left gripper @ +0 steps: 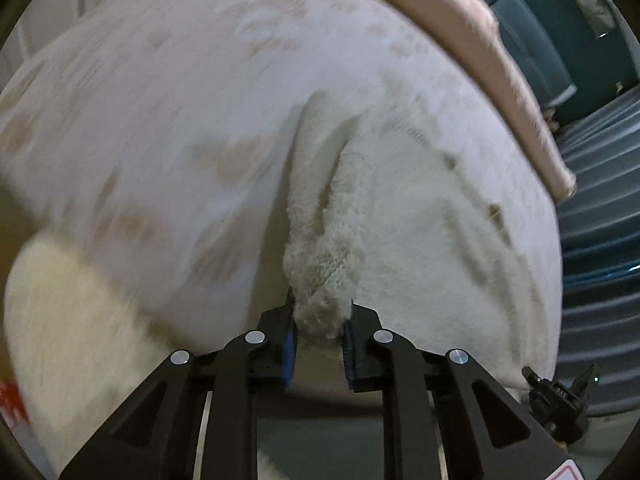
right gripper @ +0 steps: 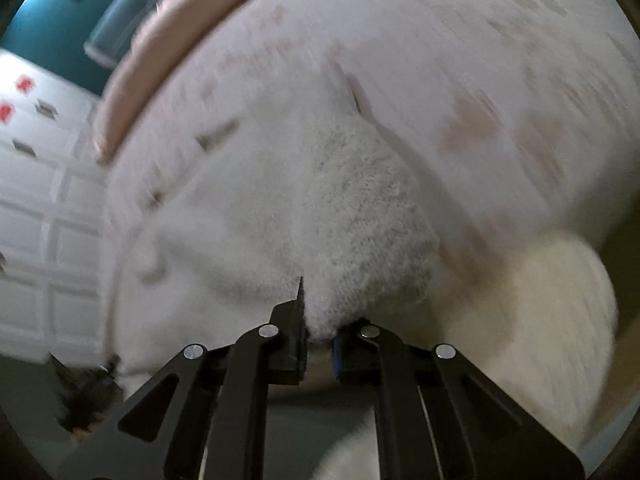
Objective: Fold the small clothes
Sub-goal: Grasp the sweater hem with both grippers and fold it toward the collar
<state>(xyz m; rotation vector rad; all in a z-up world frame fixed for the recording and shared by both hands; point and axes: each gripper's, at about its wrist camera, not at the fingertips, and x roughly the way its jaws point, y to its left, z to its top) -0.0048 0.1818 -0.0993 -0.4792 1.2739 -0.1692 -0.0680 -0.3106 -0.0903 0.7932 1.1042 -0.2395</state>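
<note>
fleece garment (left gripper: pixel 324 280), fluffy, cream, bunched

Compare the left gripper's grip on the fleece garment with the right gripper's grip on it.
The left gripper pinches a narrow bunched ridge of the fleece garment, with folds running away from it; the right gripper pinches a broader, smoother, rounded fold. The left's jaws stand slightly wider apart than the right's. Both are shut on the same white fleece, at an edge.
</note>
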